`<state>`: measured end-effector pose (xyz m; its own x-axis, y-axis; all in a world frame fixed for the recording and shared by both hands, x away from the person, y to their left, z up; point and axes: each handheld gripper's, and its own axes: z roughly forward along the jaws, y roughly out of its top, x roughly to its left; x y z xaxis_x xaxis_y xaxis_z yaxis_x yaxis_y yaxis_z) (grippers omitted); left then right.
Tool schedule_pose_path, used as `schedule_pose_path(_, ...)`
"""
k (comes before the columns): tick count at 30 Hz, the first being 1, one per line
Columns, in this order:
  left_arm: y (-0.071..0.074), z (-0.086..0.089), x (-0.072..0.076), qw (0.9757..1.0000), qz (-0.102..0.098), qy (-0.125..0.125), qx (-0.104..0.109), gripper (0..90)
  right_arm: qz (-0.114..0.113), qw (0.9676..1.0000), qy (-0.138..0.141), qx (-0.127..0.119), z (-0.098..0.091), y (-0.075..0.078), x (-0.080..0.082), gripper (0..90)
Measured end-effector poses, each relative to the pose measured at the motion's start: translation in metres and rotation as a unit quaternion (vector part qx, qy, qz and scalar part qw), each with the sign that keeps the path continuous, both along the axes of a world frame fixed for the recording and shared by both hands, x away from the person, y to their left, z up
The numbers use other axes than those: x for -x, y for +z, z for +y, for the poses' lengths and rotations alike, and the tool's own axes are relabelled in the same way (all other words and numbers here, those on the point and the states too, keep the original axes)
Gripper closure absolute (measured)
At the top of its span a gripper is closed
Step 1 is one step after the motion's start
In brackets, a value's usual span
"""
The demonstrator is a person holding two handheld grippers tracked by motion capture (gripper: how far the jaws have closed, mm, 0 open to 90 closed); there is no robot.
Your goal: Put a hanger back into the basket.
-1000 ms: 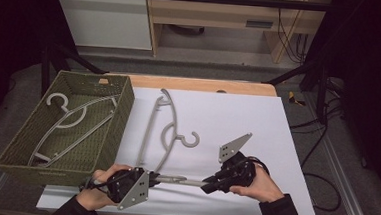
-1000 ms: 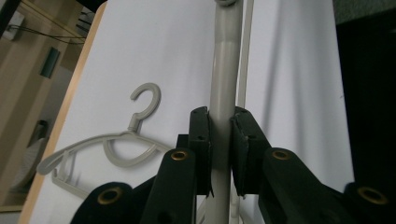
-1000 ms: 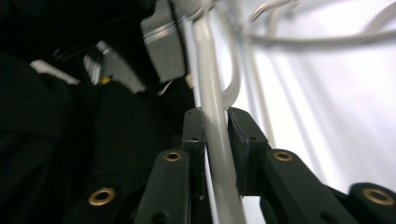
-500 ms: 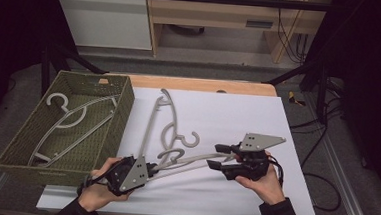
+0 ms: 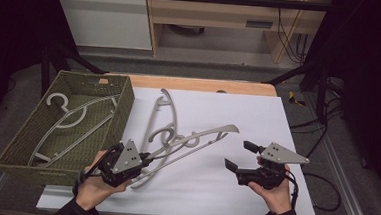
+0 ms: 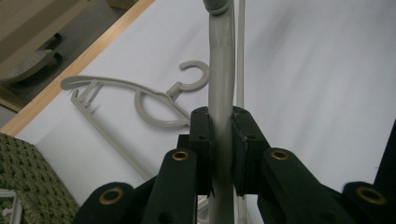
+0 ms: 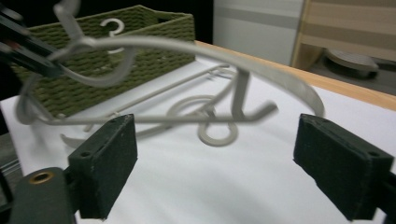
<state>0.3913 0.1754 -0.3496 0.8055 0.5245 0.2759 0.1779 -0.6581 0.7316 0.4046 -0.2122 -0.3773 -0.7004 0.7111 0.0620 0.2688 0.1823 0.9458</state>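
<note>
We hold one grey hanger [image 5: 191, 140] in the left claw [image 5: 142, 160], whose jaws are clamped tight on one end of it; in the left gripper view the hanger's arm [image 6: 220, 116] runs straight up between the two black pads [image 6: 201, 140], which press on it from both sides. That held hanger slants away from the green woven basket [image 5: 123, 103], its far tip lifted off the white desk [image 5: 258, 116] and pointing toward the right claw [image 5: 240, 155]. The right claw's jaws have just been opening and now stand wide apart with nothing between them; in the right gripper view the hanger's curved end [image 7: 280, 77] hangs ahead of the pads [image 7: 105, 163], apart from them.

A second hanger [image 5: 160, 115] lies flat on the desk just beside the basket, its hook [image 6: 194, 77] curling under the held one where the two cross. Inside the basket rest more hangers [image 5: 67, 117], one white hook showing near the basket's far wall [image 7: 114, 25].

The left hand [image 5: 93, 186] sits at the basket's near corner, close to its wall. The right hand [image 5: 273, 192] is well away from the basket, toward the opposite edge of the desk, with its grey three-cornered plate [image 5: 281, 154] lying level on top
</note>
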Motion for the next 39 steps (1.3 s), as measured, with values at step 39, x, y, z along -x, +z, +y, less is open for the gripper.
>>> schedule_pose_path(39, 0.12, 0.124, -0.059, 0.9923, -0.028, 0.113, 0.041, 80.3, 0.013, 0.9977, -0.065, -0.009, -0.029, -0.013, 0.007, 5.8)
